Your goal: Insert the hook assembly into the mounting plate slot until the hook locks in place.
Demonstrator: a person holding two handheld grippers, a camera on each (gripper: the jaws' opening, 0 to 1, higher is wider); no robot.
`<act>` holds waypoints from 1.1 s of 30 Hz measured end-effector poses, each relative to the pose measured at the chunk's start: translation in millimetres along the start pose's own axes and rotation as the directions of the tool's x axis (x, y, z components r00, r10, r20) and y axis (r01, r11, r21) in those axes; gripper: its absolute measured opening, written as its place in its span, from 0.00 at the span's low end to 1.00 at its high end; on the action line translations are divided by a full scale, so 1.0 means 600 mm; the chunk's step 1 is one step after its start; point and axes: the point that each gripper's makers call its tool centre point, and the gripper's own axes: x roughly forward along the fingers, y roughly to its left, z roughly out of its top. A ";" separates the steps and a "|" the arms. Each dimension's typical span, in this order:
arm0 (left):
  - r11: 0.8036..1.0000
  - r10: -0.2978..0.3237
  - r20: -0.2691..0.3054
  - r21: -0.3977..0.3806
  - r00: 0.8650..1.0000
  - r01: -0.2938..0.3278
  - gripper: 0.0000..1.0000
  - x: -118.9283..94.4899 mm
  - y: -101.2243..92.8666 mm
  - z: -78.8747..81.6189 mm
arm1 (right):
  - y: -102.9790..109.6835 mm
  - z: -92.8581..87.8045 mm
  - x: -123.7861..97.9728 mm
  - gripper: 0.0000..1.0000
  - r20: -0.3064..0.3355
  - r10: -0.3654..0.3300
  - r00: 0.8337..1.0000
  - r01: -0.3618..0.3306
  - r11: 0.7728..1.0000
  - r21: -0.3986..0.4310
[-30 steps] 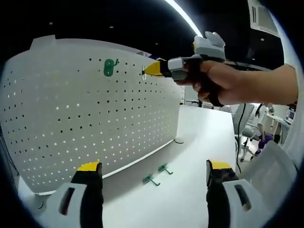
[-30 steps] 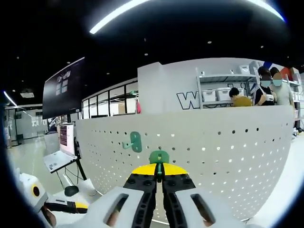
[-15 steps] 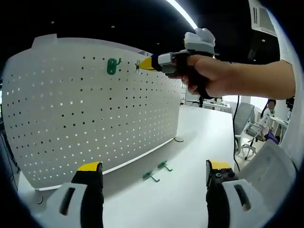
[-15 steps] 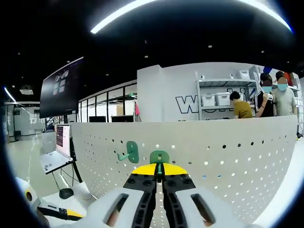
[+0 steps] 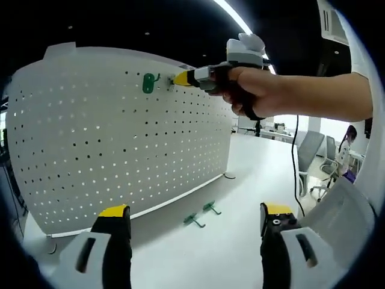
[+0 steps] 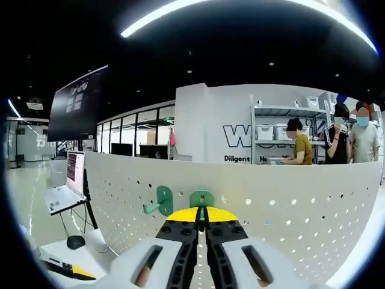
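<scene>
White pegboard panel [image 5: 120, 138] is standing upright on the white table [image 5: 240, 241], curving across both views. One green hook [image 5: 148, 82] is already hanging near its top edge. The right gripper [image 5: 180, 78], gripped by the person's hand [image 5: 258, 93], is reaching high against the board just beside that mounted hook. In the right gripper view its jaws are pressing nearly together on a second green hook [image 6: 201, 199], whose back plate is sitting at or very close to the board face; actual contact cannot be told. The left gripper [image 5: 189, 220] is hanging low over the table, jaws spread wide and carrying nothing. Two spare green hooks [image 5: 201, 215] are lying on the table near the board's foot.

Judgement: the insertion step is under way, not yet seated. To do it well, the held hook should be kept square to the board, its rear tabs lined with a pair of holes, pushed in and then down until it catches. The grip should be released only once the hook is hanging unaided, with the panel steadied if it rocks.
</scene>
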 end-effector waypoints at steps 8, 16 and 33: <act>1.000 0.006 -0.003 -0.003 1.000 -0.006 0.91 -0.002 0.003 -0.002 | -0.005 -0.002 0.009 0.01 0.000 -0.003 1.000 0.003 1.000 -0.010; 1.000 0.015 -0.004 -0.009 1.000 -0.015 0.90 -0.004 0.010 -0.002 | -0.001 -0.006 0.014 0.01 0.001 -0.022 1.000 0.022 1.000 -0.018; 1.000 0.013 -0.020 0.001 1.000 -0.013 0.89 -0.022 0.008 -0.002 | -0.003 -0.011 0.025 0.03 0.006 -0.265 0.964 0.265 0.964 0.027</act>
